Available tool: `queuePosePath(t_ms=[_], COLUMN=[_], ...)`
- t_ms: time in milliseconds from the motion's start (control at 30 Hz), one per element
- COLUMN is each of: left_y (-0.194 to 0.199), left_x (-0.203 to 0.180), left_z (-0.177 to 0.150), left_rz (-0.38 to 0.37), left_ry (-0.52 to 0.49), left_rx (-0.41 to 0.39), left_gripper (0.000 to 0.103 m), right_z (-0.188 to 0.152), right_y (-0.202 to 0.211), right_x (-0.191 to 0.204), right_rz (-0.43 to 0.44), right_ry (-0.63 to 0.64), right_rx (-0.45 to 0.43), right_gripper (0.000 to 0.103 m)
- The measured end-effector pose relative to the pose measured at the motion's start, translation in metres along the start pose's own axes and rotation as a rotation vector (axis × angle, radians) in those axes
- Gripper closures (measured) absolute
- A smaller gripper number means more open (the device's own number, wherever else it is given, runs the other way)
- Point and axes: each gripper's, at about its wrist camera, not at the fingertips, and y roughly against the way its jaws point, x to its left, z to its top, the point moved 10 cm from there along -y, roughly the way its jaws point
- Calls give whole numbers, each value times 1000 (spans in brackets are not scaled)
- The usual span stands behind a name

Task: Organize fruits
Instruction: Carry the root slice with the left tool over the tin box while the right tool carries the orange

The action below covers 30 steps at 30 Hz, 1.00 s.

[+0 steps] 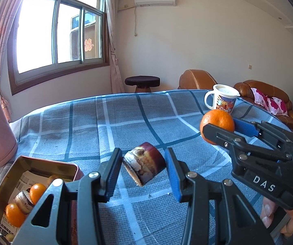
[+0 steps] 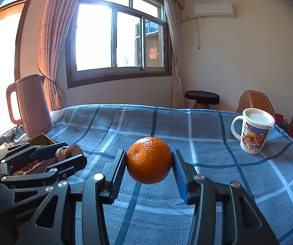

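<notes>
Left gripper (image 1: 144, 168), black with blue pads, closed on a short brown cylindrical piece of sugarcane (image 1: 144, 166) held above the blue checked tablecloth (image 1: 105, 122). Right gripper (image 2: 149, 161) clamped on a round orange mandarin (image 2: 149, 160), likewise raised. Open red metal tin (image 1: 44, 163), at left, contains small oranges (image 1: 37, 189).

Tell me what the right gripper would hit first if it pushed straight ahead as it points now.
Probably only the blue checked tablecloth. The right gripper, shut on the round orange fruit, points slightly downward; the white cartoon-printed mug sits off to its right. Depth is uncertain.
</notes>
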Motion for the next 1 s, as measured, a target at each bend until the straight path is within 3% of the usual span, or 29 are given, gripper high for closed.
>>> queuePosePath(t_ms=[1000], left_y=[26], left_x=[0], left_z=[5], left_rz=[52], left_ry=[-35], left_rx=[-102], left_gripper=[58], right_z=[7], right_y=[21], right_x=[5], right_rz=[-20], right_ry=[33], right_rx=[-92], right_gripper=[55])
